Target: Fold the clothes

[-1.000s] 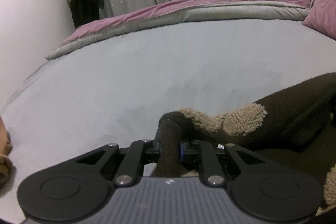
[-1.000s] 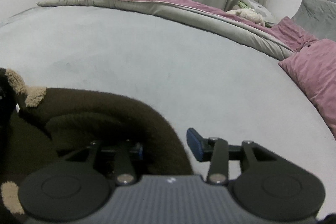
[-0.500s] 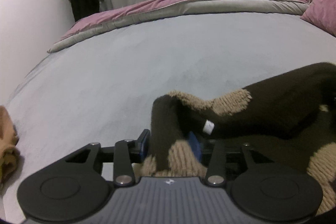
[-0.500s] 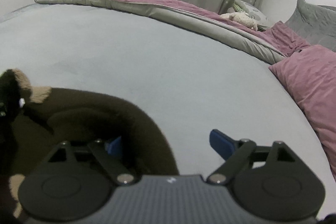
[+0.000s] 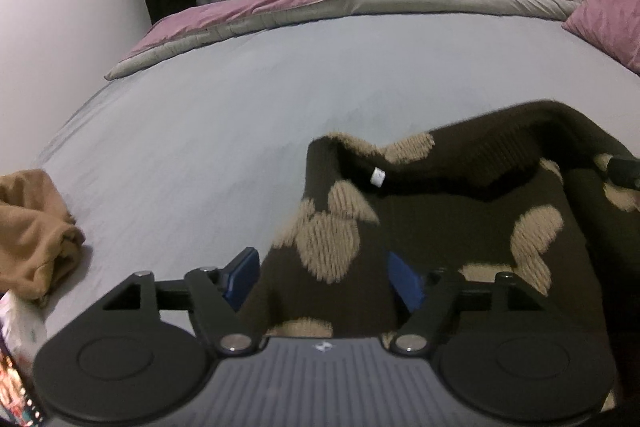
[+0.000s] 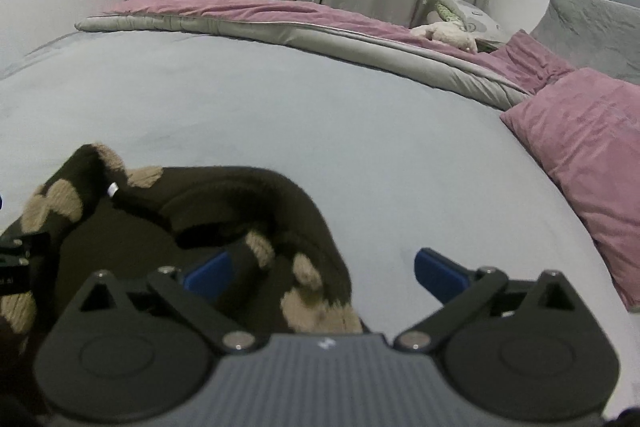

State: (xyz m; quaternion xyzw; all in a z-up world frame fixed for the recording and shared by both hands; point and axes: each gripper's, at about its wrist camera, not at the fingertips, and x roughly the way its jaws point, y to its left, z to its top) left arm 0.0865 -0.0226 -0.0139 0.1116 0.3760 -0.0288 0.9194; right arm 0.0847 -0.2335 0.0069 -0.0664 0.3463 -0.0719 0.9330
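Both angled down at the bed, the left gripper [image 5: 323,277] and right gripper [image 6: 322,269] are opening, blue pads clear of the fuzzy dark-brown, tan-blotched knit sweater [image 5: 460,223] lying rumpled lower centre on the smooth grey sheet [image 6: 280,115].

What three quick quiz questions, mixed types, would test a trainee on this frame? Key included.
1. True or false: the left gripper is clamped tight on the sweater.
2. What lies at the left edge of the bed in the left wrist view? A) tan garment B) towel C) shoe
3. What colour are the sweater's patches?

Key: 1. False: its jaws are opening, fabric between them. 2. A, the tan garment. 3. Beige.
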